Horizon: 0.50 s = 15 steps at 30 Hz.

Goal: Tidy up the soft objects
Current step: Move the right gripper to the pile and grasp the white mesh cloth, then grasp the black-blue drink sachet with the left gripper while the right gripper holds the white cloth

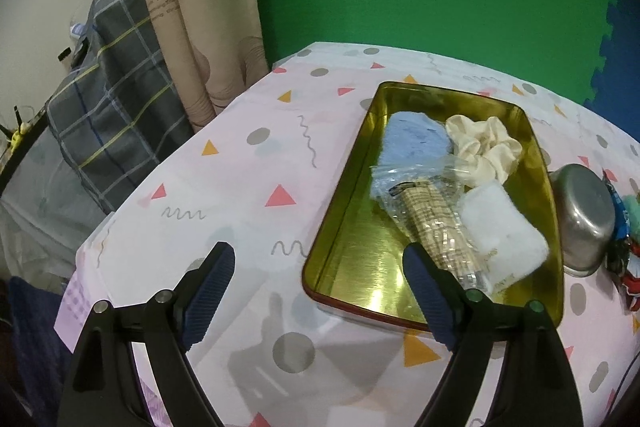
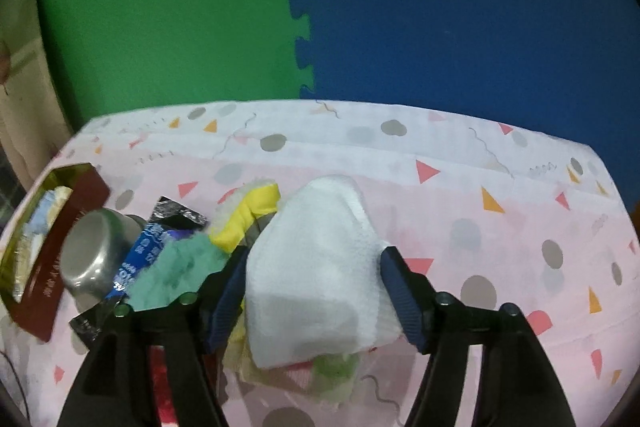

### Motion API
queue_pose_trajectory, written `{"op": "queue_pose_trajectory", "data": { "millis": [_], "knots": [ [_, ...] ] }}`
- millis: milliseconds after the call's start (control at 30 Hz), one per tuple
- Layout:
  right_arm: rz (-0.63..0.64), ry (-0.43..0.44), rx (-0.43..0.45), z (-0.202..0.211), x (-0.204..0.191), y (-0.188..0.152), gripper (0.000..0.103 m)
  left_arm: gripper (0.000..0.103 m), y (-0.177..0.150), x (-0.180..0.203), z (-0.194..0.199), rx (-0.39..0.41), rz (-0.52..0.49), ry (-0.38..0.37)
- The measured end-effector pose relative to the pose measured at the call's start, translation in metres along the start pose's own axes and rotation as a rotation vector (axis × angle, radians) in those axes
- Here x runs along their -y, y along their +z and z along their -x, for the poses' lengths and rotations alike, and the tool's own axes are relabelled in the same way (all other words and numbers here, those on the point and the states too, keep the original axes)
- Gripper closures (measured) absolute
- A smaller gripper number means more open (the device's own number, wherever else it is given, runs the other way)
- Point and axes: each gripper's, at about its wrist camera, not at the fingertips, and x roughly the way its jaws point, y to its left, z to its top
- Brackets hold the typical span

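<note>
A gold tin tray (image 1: 356, 247) lies on the patterned tablecloth and holds a blue cloth (image 1: 416, 143), a cream scrunchie (image 1: 484, 147), a white folded cloth (image 1: 500, 231) and a plastic-wrapped beige item (image 1: 436, 223). My left gripper (image 1: 316, 259) is open and empty over the tray's near left corner. My right gripper (image 2: 312, 263) is closed on a white folded towel (image 2: 316, 267) above a pile of soft things: a green cloth (image 2: 176, 275) and a yellow cloth (image 2: 248, 219). The tray also shows in the right wrist view (image 2: 52, 259).
An upturned steel bowl (image 1: 584, 215) stands right of the tray, also in the right wrist view (image 2: 92, 255). A blue snack packet (image 2: 140, 259) lies beside it. Green and blue foam mats back the table. A curtain (image 1: 192, 27) and plaid fabric (image 1: 112, 99) are at left.
</note>
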Motion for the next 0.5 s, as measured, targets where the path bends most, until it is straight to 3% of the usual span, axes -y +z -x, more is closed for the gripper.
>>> {"op": "queue_pose_trajectory", "data": {
  "millis": [167, 333, 500],
  "knots": [
    [-0.011, 0.038, 0.035, 0.015, 0.008, -0.008, 0.058, 0.019, 0.001, 0.015, 0.012, 0.014, -0.036, -0.016],
    [-0.009, 0.009, 0.060, 0.030, 0.017, -0.016, 0.075, 0.019, 0.001, 0.037, 0.028, 0.033, -0.078, -0.052],
    [0.031, -0.049, 0.084, 0.044, 0.026, -0.024, 0.077, 0.019, 0.004, 0.067, 0.043, 0.033, -0.120, -0.144]
  ]
}}
